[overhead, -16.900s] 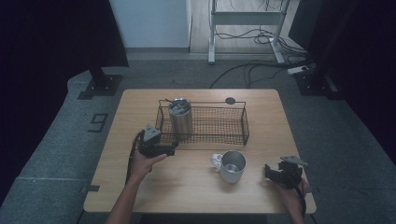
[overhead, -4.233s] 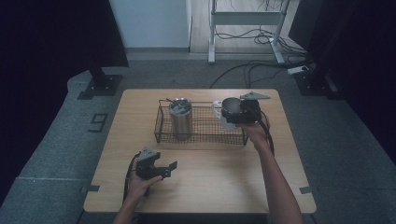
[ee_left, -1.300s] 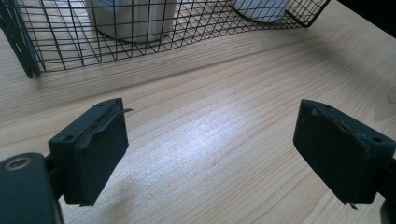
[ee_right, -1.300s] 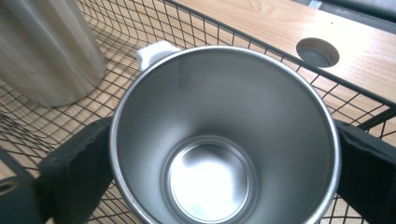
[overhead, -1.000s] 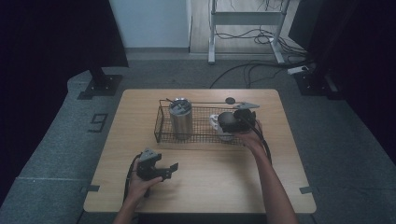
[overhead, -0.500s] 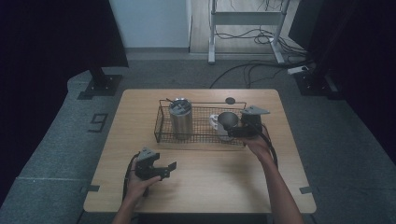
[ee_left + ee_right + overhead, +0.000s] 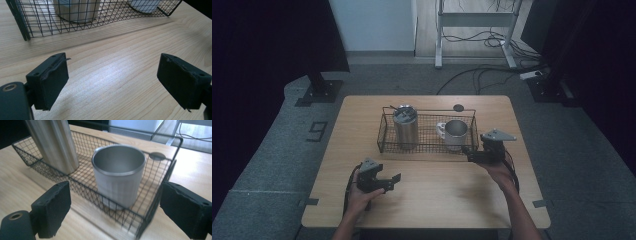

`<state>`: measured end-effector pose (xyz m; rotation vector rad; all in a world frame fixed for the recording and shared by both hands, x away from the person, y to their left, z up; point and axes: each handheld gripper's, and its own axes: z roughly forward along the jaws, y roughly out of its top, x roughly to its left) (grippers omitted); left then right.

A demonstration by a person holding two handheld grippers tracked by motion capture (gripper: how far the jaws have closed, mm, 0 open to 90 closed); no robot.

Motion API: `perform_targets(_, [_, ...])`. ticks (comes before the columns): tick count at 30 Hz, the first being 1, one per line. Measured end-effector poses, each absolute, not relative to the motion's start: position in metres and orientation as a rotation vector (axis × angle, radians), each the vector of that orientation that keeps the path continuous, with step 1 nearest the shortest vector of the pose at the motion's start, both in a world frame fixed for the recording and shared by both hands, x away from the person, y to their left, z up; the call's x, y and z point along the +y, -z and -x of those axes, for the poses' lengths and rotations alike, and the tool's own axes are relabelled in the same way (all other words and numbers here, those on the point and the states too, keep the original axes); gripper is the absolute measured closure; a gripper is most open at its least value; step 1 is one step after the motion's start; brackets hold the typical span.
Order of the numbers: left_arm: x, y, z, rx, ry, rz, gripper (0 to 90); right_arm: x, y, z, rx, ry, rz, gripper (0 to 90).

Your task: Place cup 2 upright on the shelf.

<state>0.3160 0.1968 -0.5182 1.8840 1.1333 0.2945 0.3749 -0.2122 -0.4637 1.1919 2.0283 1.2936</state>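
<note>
Fingers (image 7: 53,205) of the right gripper (image 7: 469,152) stood apart with nothing between them. They had just been closing, but on empty air, since the steel mug (image 7: 118,175) sat ahead of them rather than inside their reach. I read that as a let-go: the mug stood upright on the floor of the wire basket (image 7: 427,144), in its right half, handle turned toward the tall steel bottle (image 7: 405,125), and the pads touched neither its wall nor its rim. The gripper itself hung just outside the basket's near right corner, low over the table (image 7: 437,205) and pointed back at the mug (a sensible place to be, I judged, because from there I could check that the mug stood square and did not lean on the mesh).

Over on the other side, the left gripper (image 7: 393,180) had its fingers (image 7: 53,77) spread wide, also empty, with bare wood showing between them. It rested on the table near the front edge, well apart from the basket, aimed at the basket's near wall. I took that as parking: kept out of the way so the two cables and hands would not cross.

Behind the basket a small dark disc (image 7: 458,107) lay on the wood, untouched. With bottle and mug both standing inside the basket, the loading looked done to me.
</note>
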Motion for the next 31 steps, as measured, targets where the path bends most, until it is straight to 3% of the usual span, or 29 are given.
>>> perform_targets(20, [0.197,0.518,-0.316,1.133,-0.307,-1.891,10.4,-0.251,0.522,-0.318,2.028,-1.297,-1.319,12.8])
perform_targets(31, [0.197,0.518,-0.316,1.134,-0.314,-1.893,10.4,-0.251,0.525,-0.314,2.020,-1.288,-1.309,12.9])
